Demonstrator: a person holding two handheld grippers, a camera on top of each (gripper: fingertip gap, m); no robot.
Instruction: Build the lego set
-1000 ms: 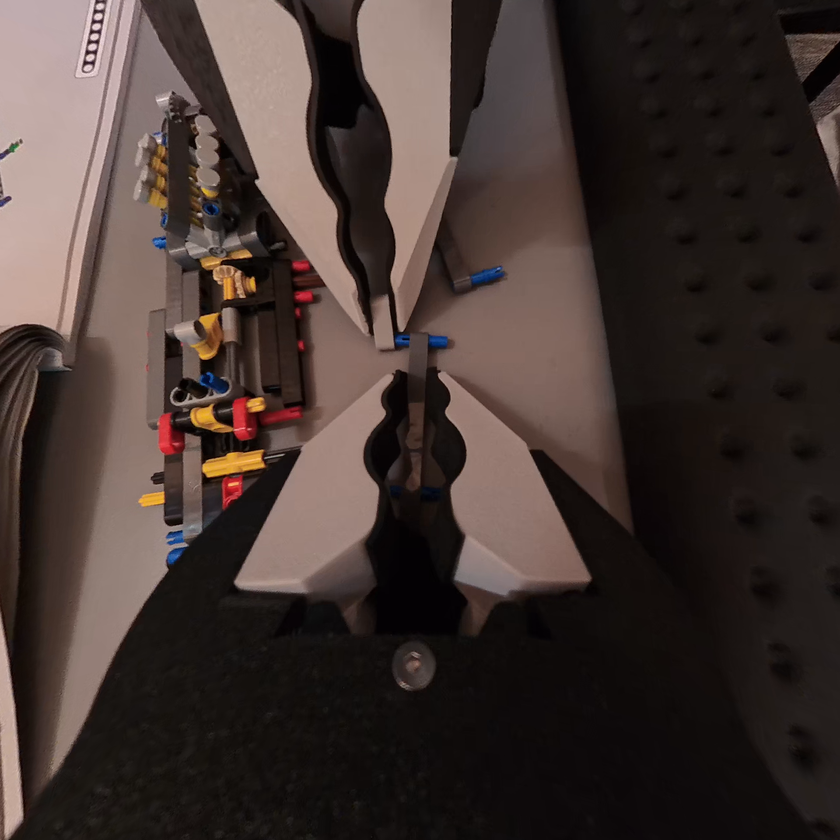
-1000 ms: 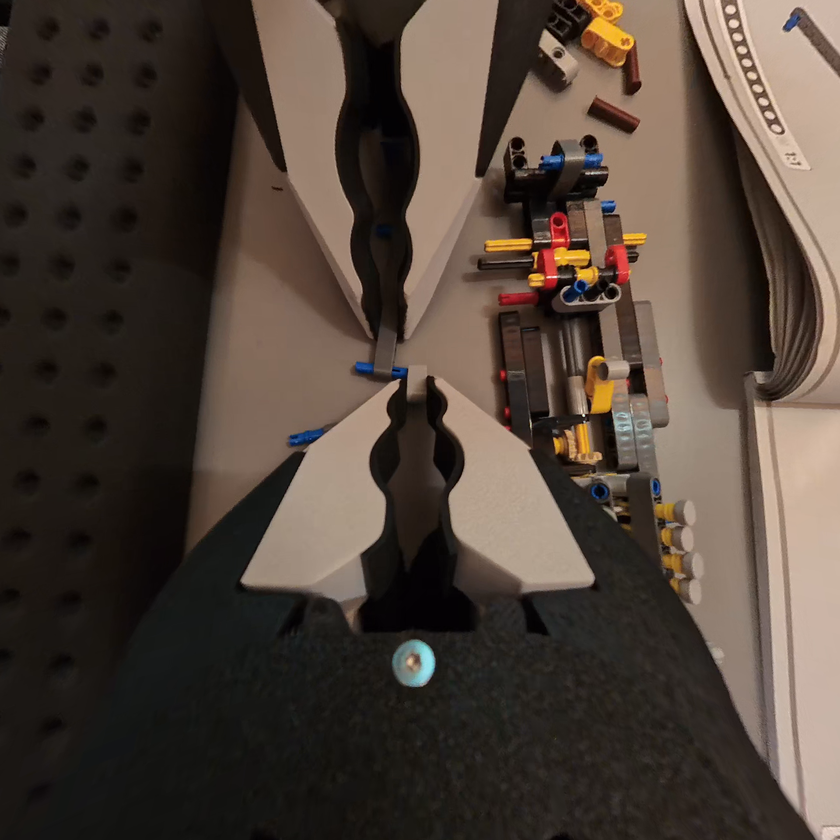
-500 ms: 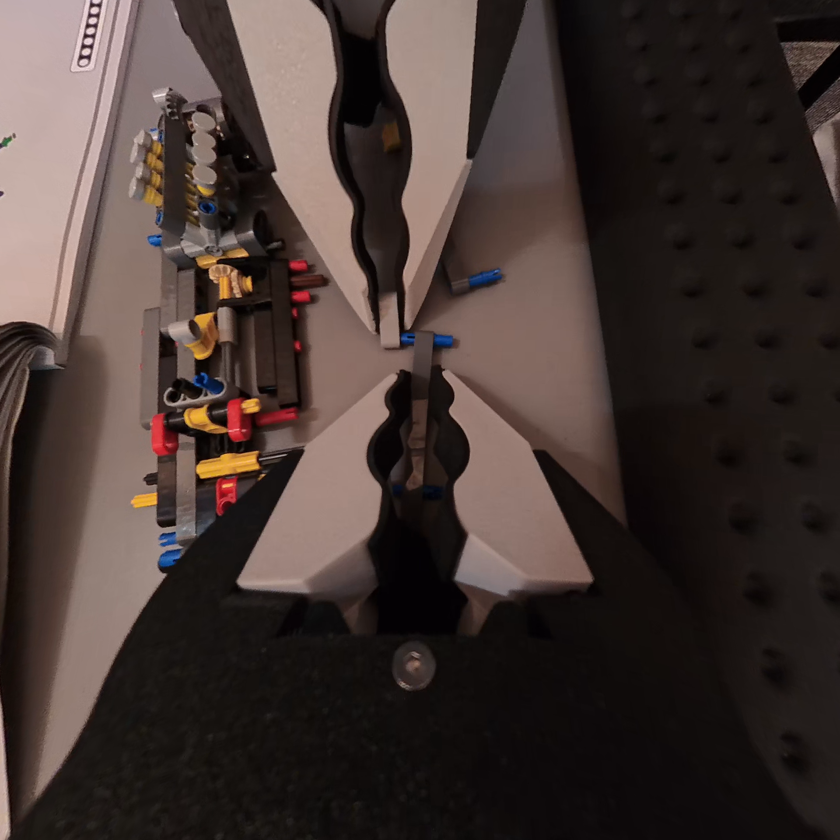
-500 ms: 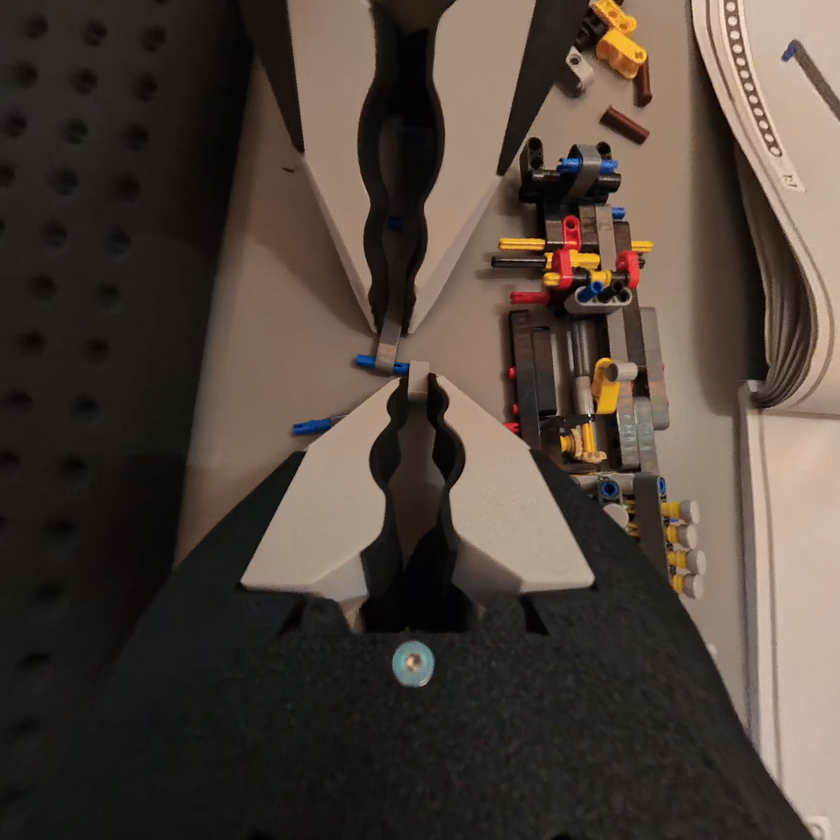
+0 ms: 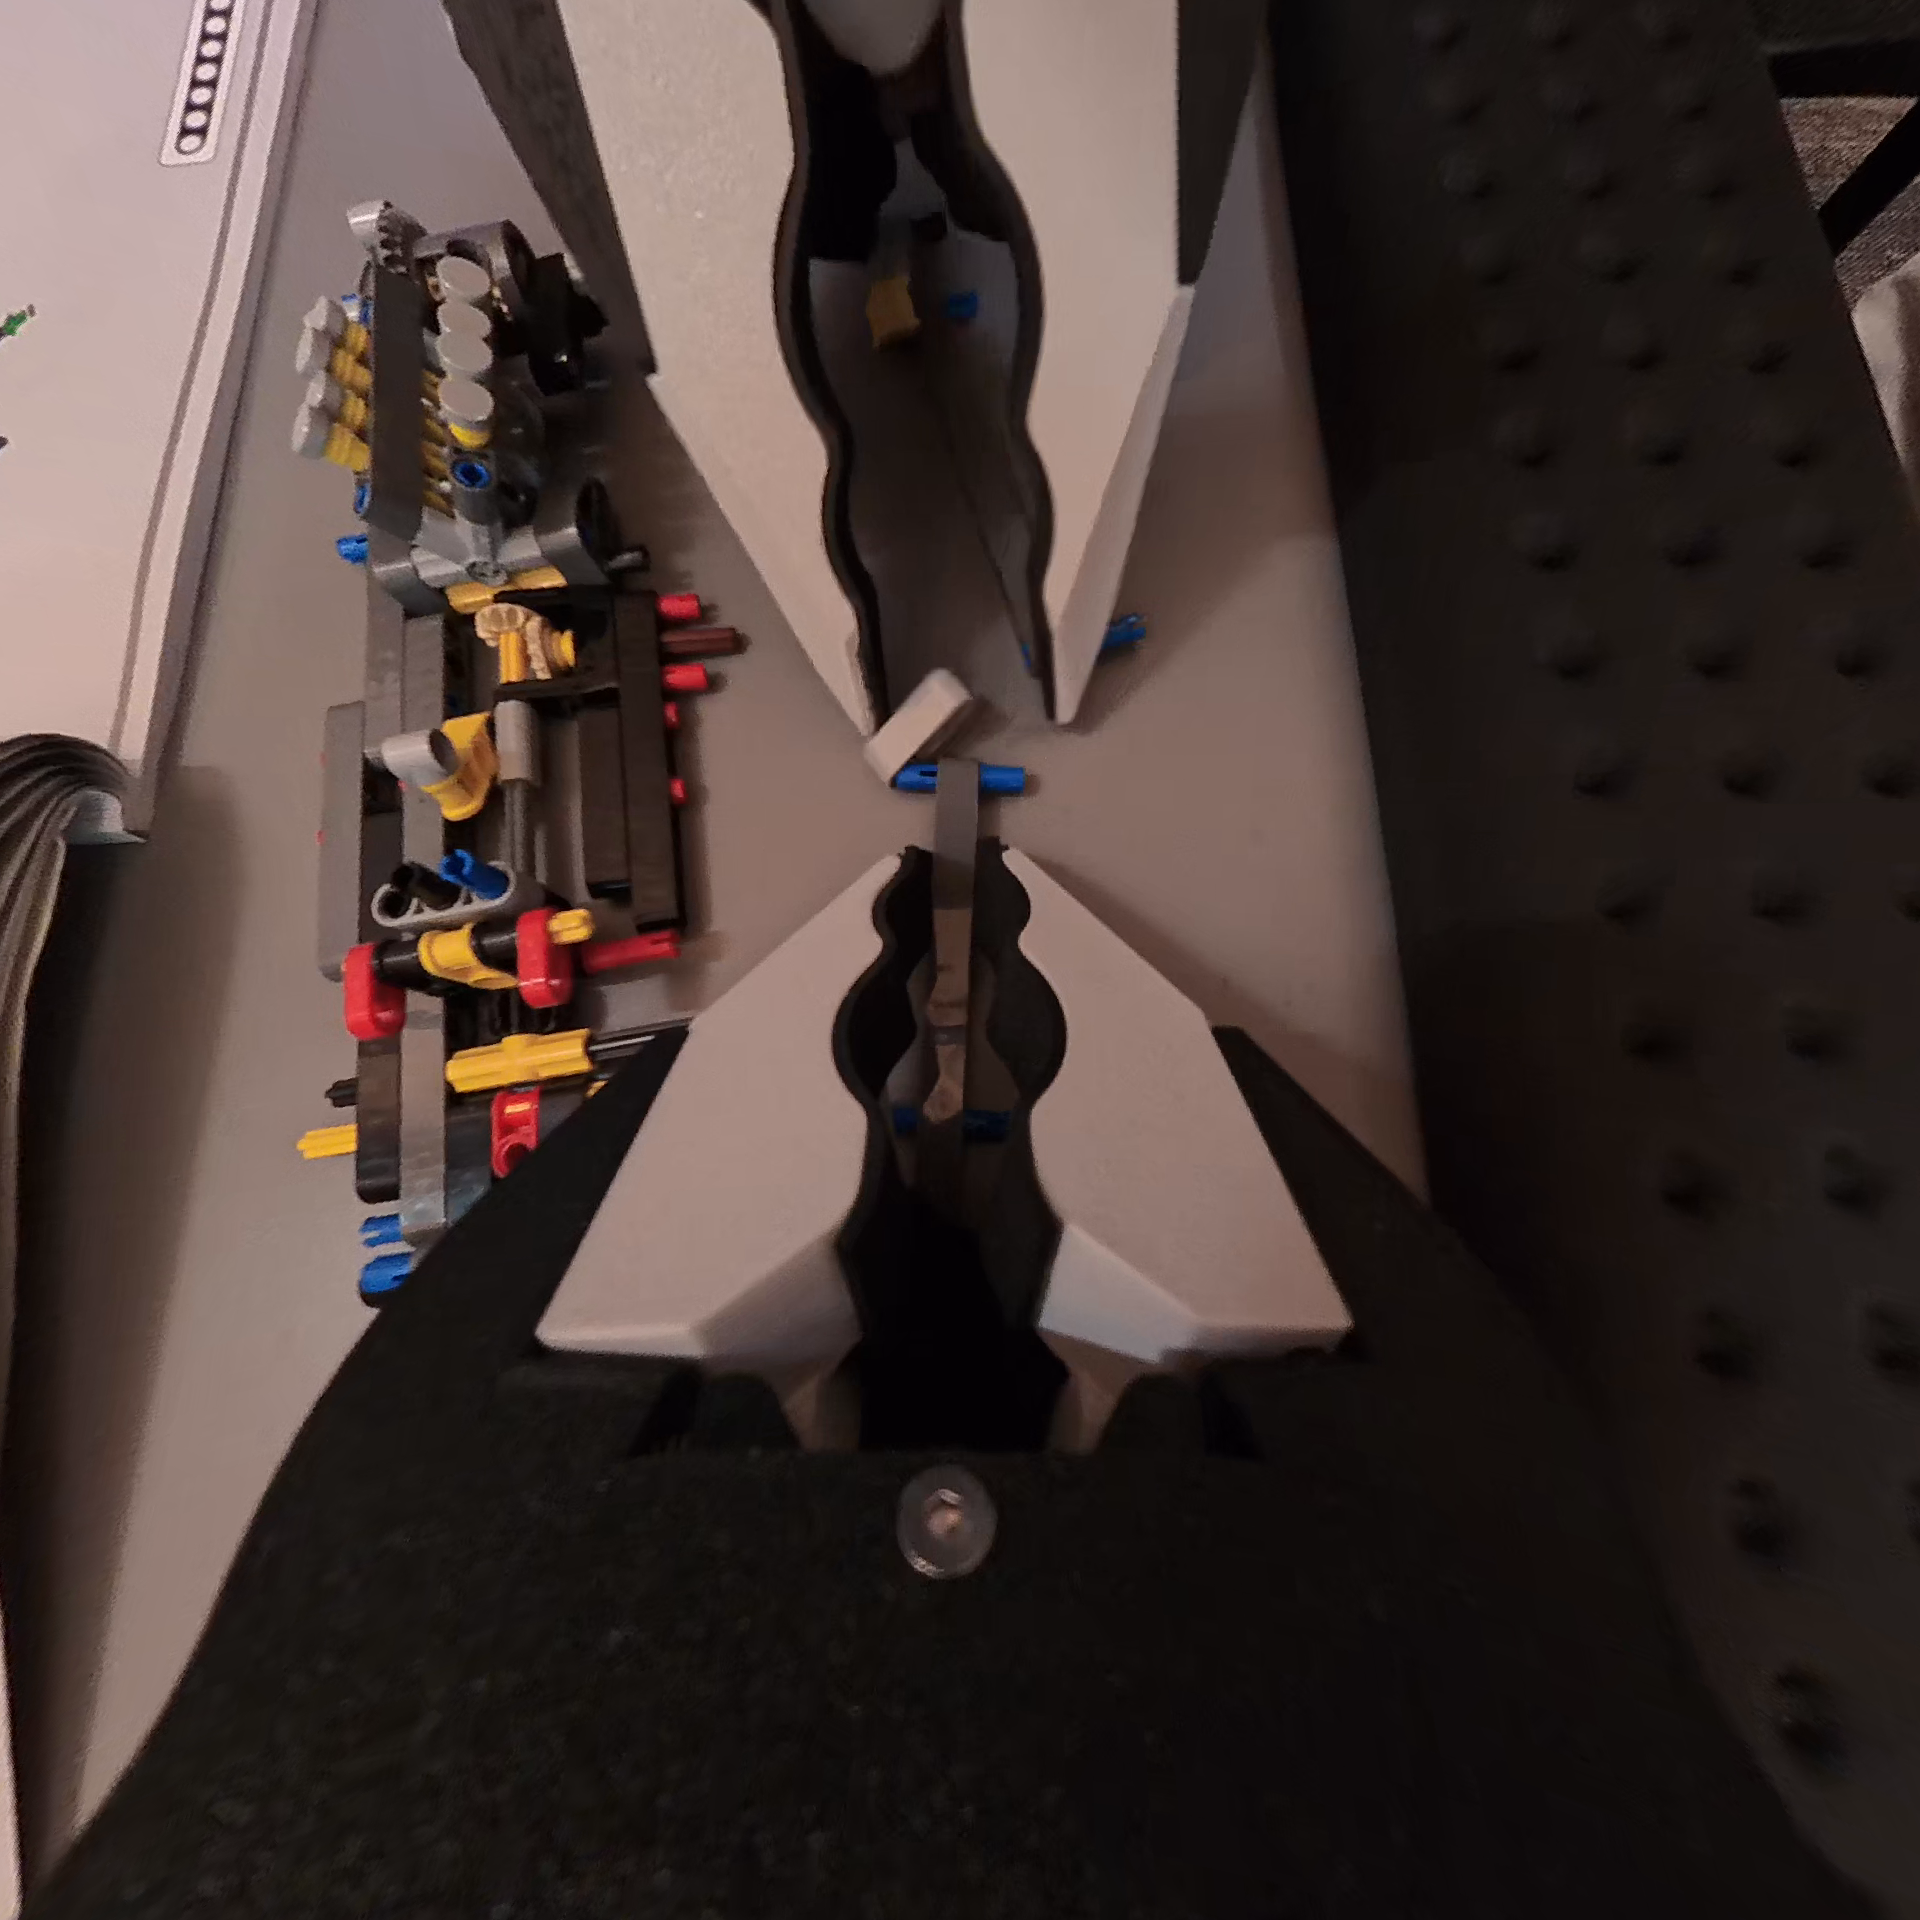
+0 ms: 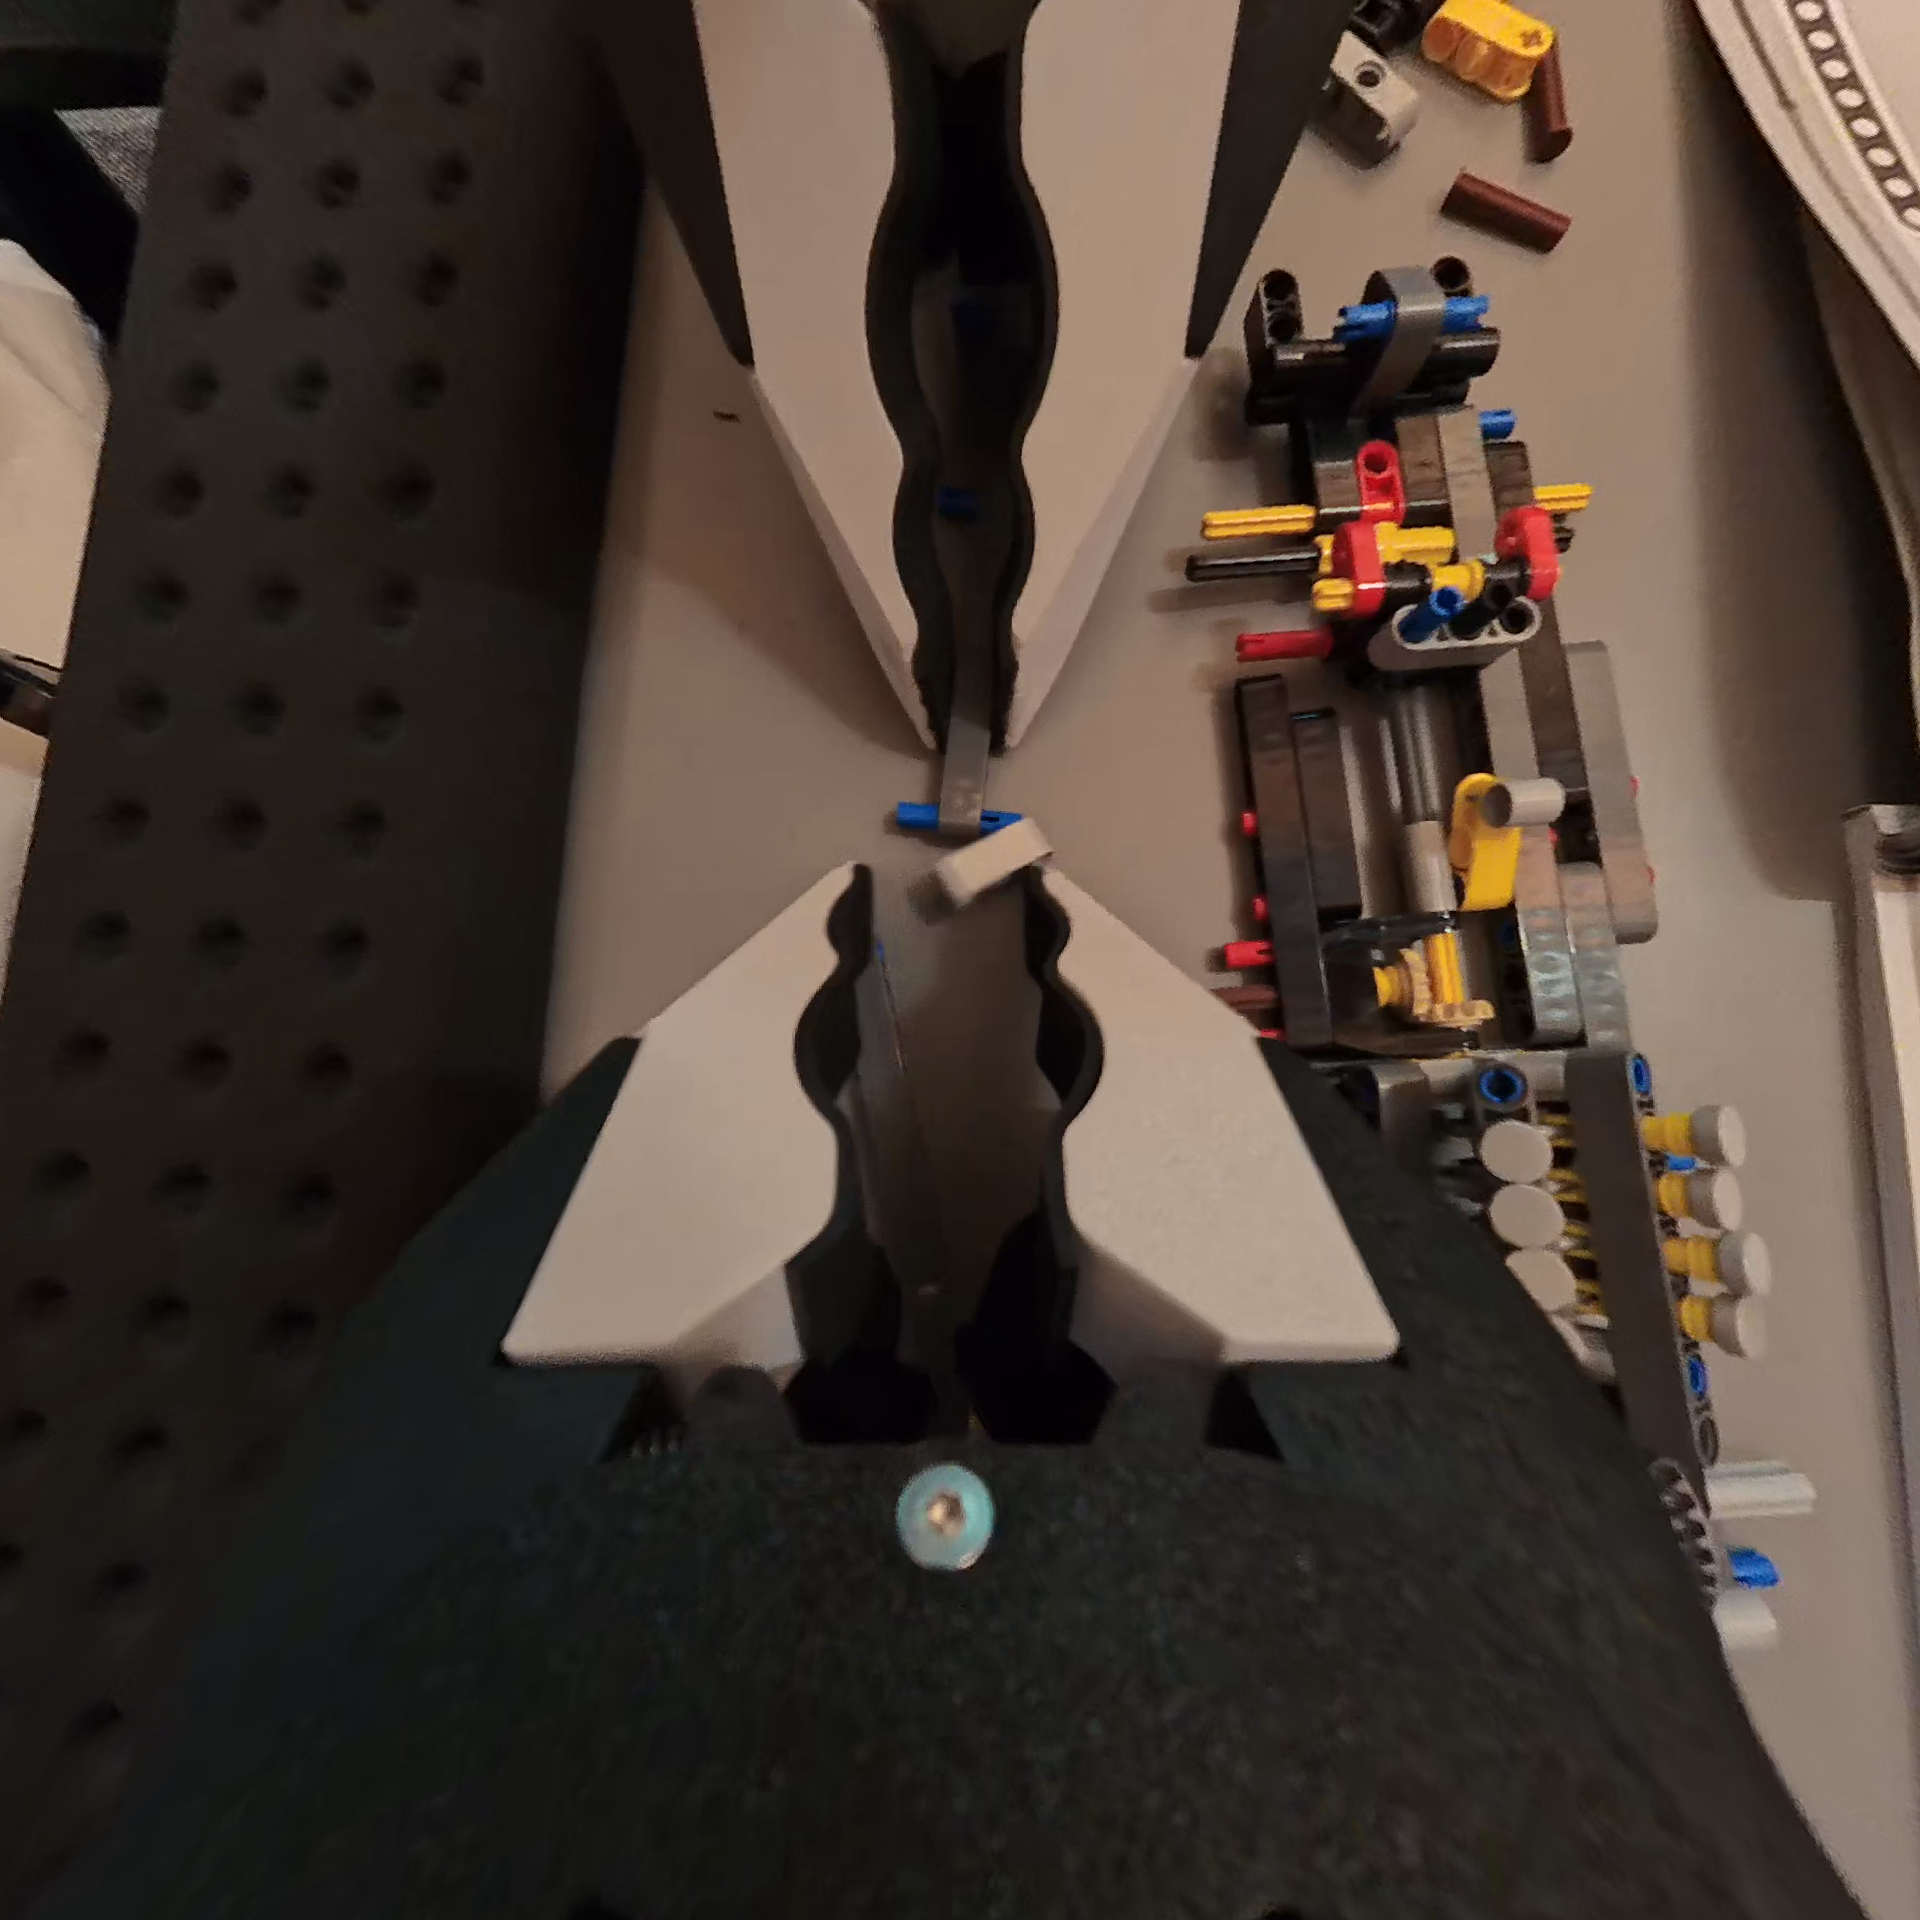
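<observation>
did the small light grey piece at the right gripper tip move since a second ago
Yes. The light grey piece was pinched upright between the right gripper's jaws; now the jaws stand apart and it lies tilted beside the blue pin of the dark grey beam.

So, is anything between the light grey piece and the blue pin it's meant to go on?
Nothing visible. The light grey piece sits tilted at the right tool's tip, open, right beside the blue pin in the dark grey beam gripped by the left tool.

The beam (image 5: 956, 831) is dark grey, its pin (image 5: 961, 777) blue. The small block (image 5: 923, 725) is light grey. At nine o'clock the model (image 5: 488, 748) mixes black, grey, yellow, red, blue. The table (image 5: 1195, 831) is beige; the mat (image 5: 1662, 727) at three o'clock is black, studded.
</observation>
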